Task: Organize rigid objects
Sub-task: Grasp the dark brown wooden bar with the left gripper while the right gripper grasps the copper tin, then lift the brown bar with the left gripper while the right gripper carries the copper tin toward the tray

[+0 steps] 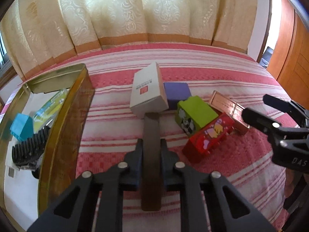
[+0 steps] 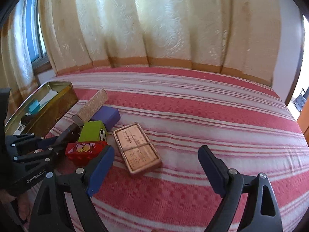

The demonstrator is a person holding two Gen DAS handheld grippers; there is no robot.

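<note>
My left gripper (image 1: 151, 143) is shut on a long flat dark bar (image 1: 151, 191) that lies lengthwise on the striped bedspread, its far end touching a tilted white box (image 1: 147, 90). To the right lie a purple block (image 1: 176, 92), a green block (image 1: 195, 112), a red printed block (image 1: 208, 135) and a flat copper case (image 1: 229, 108). My right gripper (image 2: 156, 150) stands open just above the copper case (image 2: 136, 147), with nothing held. The left gripper (image 2: 65, 135) shows at the left of the right wrist view, beside the red block (image 2: 85, 150).
An open gold tin (image 1: 63, 119) at the left holds a blue block (image 1: 21, 127), a black toothed piece (image 1: 29, 147) and a green packet (image 1: 50, 104). The red and white bedspread (image 2: 193, 116) stretches to the right. Cream curtains hang behind.
</note>
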